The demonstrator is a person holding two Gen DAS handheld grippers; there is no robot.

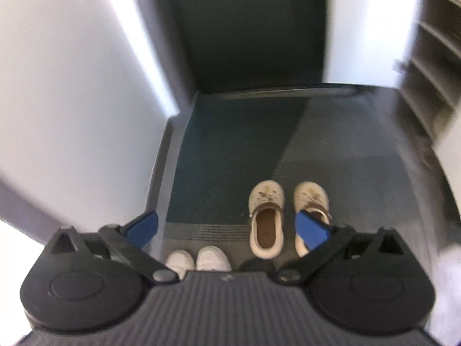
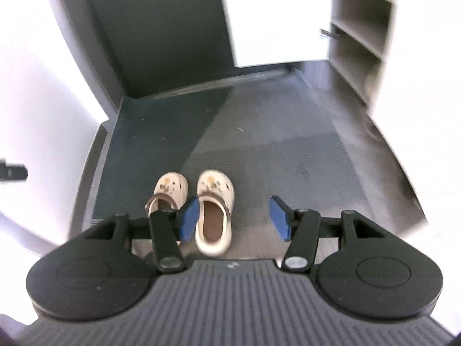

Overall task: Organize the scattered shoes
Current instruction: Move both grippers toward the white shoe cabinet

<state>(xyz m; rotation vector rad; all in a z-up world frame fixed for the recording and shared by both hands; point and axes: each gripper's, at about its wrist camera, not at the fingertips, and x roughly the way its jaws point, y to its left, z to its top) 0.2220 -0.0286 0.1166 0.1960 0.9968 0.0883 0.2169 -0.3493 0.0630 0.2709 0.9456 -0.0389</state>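
**Clogs paired on the mat, both grippers empty above them**

The two cream clogs stand side by side on the dark mat, toes toward the door, heels toward whoever holds the tools; that pair looks done, by my reading. A pair of white shoes shows at the bottom edge of the left wrist view, also side by side, though only their toes are visible, so whether they are truly placed I cannot tell. No other loose shoe lies in sight (the task may be near its end, or more may sit out of frame).

The left gripper hangs wide open with nothing between its blue pads; the right gripper stands about half open, also holding nothing, well above the floor.

Room is fair: bare mat ahead up to the door sill; a white wall closes the left side; an open shelf unit stands at the right, its lower shelves seemingly free.
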